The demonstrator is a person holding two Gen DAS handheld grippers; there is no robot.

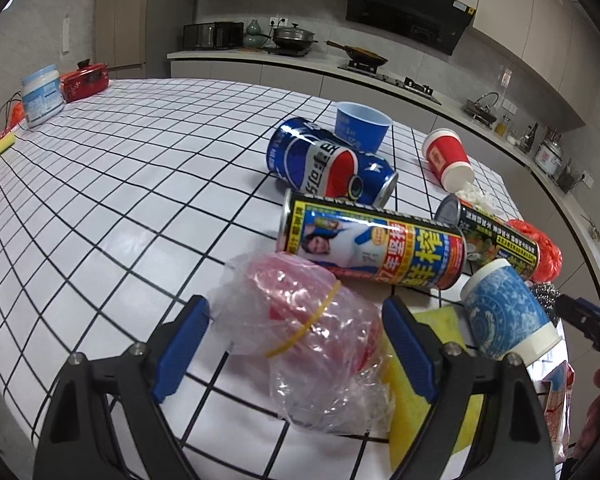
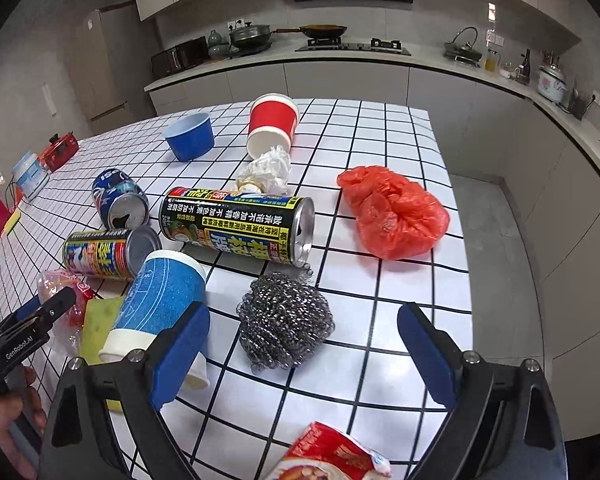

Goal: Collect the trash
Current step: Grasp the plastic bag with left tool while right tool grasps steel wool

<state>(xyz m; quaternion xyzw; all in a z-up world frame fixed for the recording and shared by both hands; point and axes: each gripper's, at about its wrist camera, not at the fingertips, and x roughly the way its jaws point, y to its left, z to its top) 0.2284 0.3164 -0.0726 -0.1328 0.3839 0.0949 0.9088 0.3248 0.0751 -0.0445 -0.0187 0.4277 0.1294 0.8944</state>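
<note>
Landmark for this report: the yellow-labelled can [image 1: 370, 244] lying on its side on the checked tablecloth [image 1: 120, 184].

Left gripper [image 1: 296, 340]: jaws spread wide, gripping nothing. The crumpled clear plastic bag [image 1: 300, 320], with red contents and a yellow rubber band round it, lies between the blue pads, just in front of the yellow-labelled can. The straddling position suggests this bag is the piece lined up for pickup; whether the pads touch it cannot be told. A yellow sponge [image 1: 404, 392] lies beside and partly under the bag.

Right gripper [image 2: 304, 344]: jaws likewise open and empty. The steel wool scourer [image 2: 286, 320] sits between its fingers, on the near right of the yellow-labelled can, apparently its nearest target.

Other trash, relative to the same can:
- blue paper cup [image 1: 508, 312], tipped over, just to its right;
- black-labelled can [image 2: 236, 224], on its side, just behind it;
- Pepsi can [image 1: 332, 164], on its side, beyond it;
- red paper cup [image 2: 272, 128], tipped, with crumpled tissue [image 2: 268, 172] at its mouth, farther beyond;
- red plastic bag [image 2: 396, 212], well off to the right;
- snack wrapper [image 2: 332, 456], at the near table edge.

Judgement: collection appears to be at an early stage; most items lie loose and untouched.
</note>
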